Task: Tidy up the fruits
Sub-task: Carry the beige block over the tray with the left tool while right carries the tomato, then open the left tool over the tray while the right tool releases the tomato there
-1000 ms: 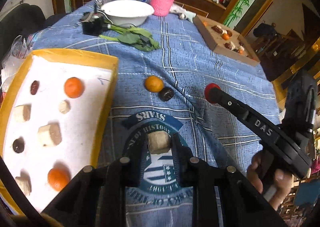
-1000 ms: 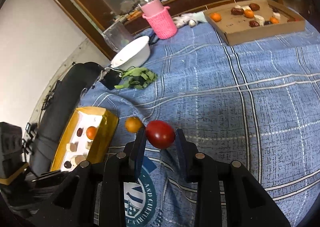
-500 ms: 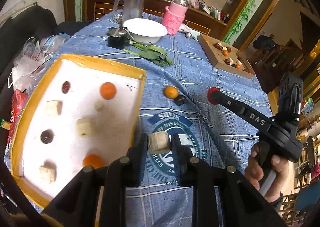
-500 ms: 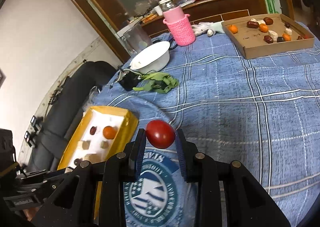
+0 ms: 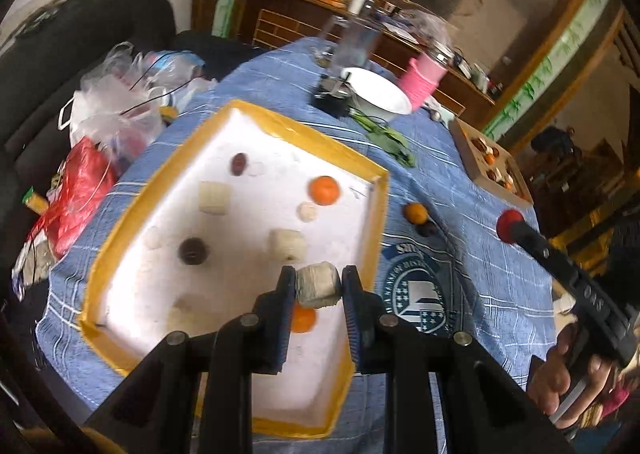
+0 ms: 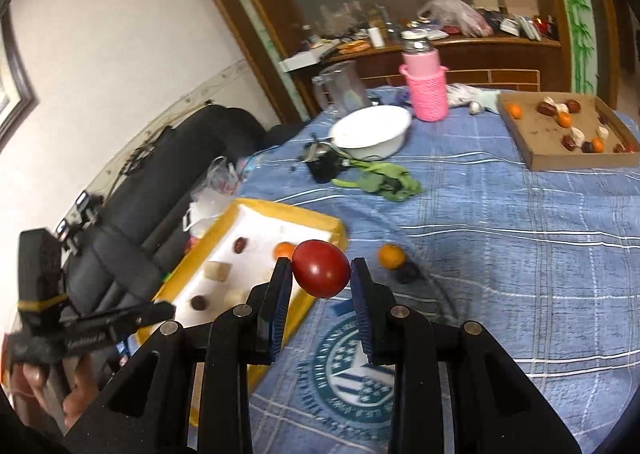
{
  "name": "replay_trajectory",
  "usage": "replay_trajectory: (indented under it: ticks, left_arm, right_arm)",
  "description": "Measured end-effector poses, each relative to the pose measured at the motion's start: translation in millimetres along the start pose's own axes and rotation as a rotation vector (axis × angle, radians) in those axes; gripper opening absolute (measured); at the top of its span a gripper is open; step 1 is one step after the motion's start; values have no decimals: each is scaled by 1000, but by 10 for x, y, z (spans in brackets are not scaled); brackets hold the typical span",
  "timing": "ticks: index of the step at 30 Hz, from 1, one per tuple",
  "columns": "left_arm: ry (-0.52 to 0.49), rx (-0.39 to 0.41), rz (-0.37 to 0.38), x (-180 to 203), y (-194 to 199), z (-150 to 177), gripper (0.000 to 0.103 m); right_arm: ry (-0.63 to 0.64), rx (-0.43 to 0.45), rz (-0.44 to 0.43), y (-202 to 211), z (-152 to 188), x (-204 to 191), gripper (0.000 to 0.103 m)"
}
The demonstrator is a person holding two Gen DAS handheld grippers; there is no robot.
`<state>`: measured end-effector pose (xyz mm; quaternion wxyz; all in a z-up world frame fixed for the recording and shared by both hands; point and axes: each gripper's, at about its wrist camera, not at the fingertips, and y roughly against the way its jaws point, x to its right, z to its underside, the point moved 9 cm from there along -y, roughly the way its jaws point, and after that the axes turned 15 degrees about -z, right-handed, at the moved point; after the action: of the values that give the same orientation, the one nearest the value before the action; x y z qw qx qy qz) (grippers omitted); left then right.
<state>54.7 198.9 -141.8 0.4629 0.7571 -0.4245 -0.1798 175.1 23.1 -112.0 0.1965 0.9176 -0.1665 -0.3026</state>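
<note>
Pale cube was clamped in left gripper above yellow-rimmed tray, already approx. half filled w/ fruit. Red fruit was pinched in right gripper; orange & dark fruit were left on cloth, so task was judged unfinished.

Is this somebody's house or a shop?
Most likely someone's home, a lived-in dining room. A table with a blue checked cloth holds a white bowl and a glass jug, and behind it a wooden sideboard is piled with everyday clutter.
</note>
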Motion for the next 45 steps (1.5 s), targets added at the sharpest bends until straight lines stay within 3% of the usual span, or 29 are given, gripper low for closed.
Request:
replay_trajectory:
  ticks: [6, 12, 21, 31, 38, 40, 45]
  left_arm:
    - [55, -10, -13, -327, -82, -2, 25]
    - [-16, -50, -32, -299, -299, 236, 26]
    - [-82, -102, -111, -323, -702, 350, 26]
    - [-126, -128, -152, -374, -847, 333, 26]
    - [-132, -159, -141, -398, -954, 388, 30]
    - [-112, -155, -106, -388, -903, 376, 47]
    - [-86, -88, -59, -325, -606, 302, 51]
  right_arm:
    - [19, -54, -64, -311, 196, -302, 28]
    - [36, -147, -73, -759, 417, -409, 28]
    - [61, -298, 66, -1462, 509, -158, 28]
    - [178, -470, 205, -1875, 642, -132, 28]
    - [180, -500, 214, -1874, 677, -101, 33]
    - [145, -468, 163, -1794, 628, -127, 37]
    - [21, -308, 9, -1278, 341, -204, 47]
